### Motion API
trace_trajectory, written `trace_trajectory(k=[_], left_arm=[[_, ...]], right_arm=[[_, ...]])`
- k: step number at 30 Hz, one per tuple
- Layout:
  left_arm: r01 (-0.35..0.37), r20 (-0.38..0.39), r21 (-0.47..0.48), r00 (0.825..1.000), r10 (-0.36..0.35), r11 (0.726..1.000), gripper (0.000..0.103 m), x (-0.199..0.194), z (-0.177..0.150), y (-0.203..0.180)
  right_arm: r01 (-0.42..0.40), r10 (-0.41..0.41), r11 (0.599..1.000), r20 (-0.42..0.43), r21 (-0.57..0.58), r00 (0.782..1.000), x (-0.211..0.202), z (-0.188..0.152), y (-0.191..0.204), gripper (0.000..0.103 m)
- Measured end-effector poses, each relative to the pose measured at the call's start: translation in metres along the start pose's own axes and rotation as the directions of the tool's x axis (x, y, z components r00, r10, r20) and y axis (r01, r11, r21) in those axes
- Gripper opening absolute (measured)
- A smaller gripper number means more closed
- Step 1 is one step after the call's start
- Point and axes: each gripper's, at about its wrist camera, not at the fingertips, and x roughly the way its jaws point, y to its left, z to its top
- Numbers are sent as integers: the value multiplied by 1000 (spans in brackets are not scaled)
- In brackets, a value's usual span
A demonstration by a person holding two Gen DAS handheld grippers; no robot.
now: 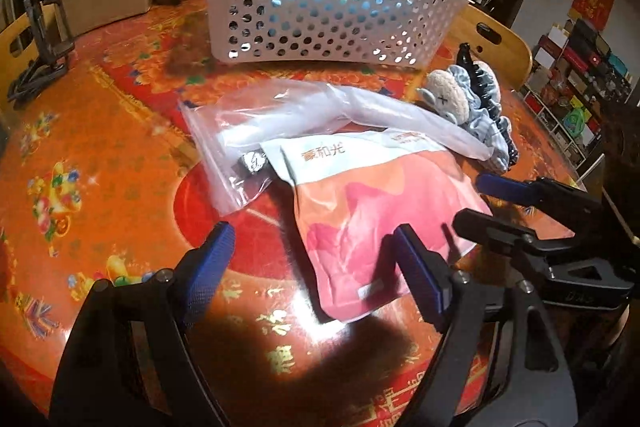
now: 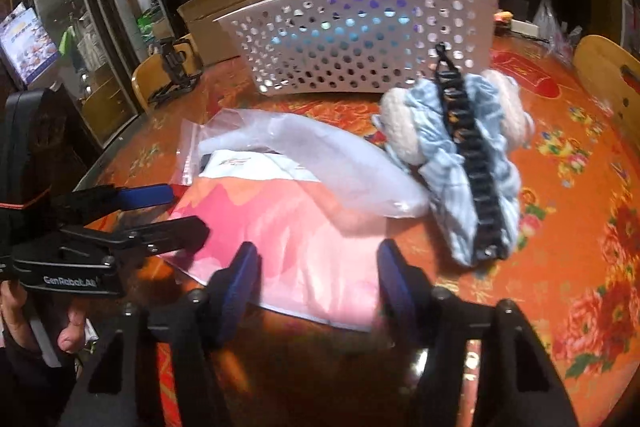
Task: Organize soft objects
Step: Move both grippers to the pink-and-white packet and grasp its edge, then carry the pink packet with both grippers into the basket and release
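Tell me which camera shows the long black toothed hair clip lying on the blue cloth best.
The right wrist view: the long black toothed hair clip runs nearly full length across the blue cloth, teeth visible. The left wrist view shows it small, at the pile's far side.

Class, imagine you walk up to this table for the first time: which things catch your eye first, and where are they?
The pink pouch lies nearest, in the middle of the red floral tablecloth, overlapping a clear zip bag. Behind them stands a white perforated basket. Right of the pouch lies a blue scrunchie with a black claw clip across it.
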Motion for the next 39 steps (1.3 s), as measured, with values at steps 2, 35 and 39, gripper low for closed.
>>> trace_trajectory(k=[2, 35, 39], left_arm=[[6, 6, 11, 1000, -6, 1000, 57, 2, 3, -2], [170, 160, 26, 972, -172, 985, 26, -40, -25, -5], [166, 198, 45, 965, -172, 985, 26, -59, -25, -8]], right_arm=[[-14, 14, 1000, -1, -2, 1000, 1, 0, 1, 56], [-21, 27, 997, 84, -74, 996, -18, -13, 28, 3], [-20, 32, 996, 133, -87, 991, -38, -9, 34, 3]])
